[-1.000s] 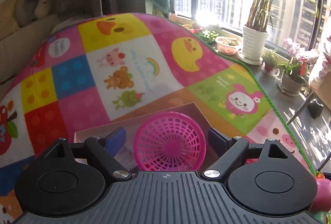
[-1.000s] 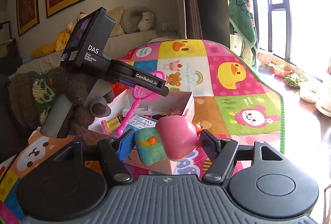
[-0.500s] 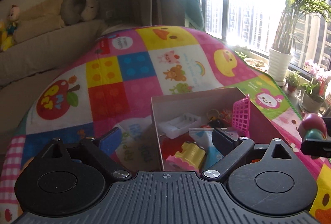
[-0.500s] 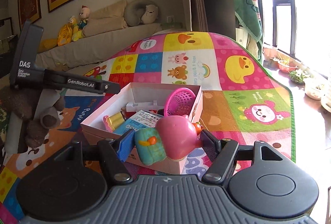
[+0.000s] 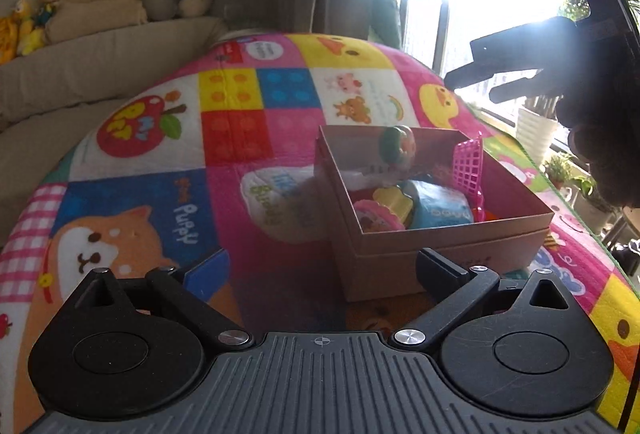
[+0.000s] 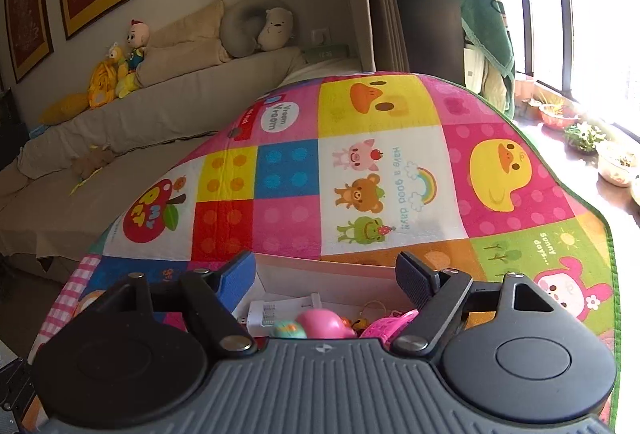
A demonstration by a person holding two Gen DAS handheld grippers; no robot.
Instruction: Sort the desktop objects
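Observation:
A pink cardboard box (image 5: 448,242) stands on the colourful play mat (image 5: 248,121). It holds a pink racket (image 5: 468,165), a yellow and pink toy (image 5: 384,209) and a blue packet (image 5: 440,205). A blurred pink and green toy (image 5: 396,143) is in mid-air just over the box. My left gripper (image 5: 320,270) is open and empty, in front of the box. My right gripper (image 6: 326,270) is open above the box's far wall (image 6: 320,274), with the pink and green toy (image 6: 316,326) below it. The right gripper also shows in the left wrist view (image 5: 476,77).
A beige sofa (image 6: 168,105) with plush toys runs along the wall to the left. Potted plants (image 5: 536,129) and bowls stand on the sill by the window at the right. The mat's green edge (image 6: 560,169) drops off at the right.
My right gripper has moved over the box and opened, letting go of the pink and green toy, which is falling into the box. My left gripper has pulled back from the box.

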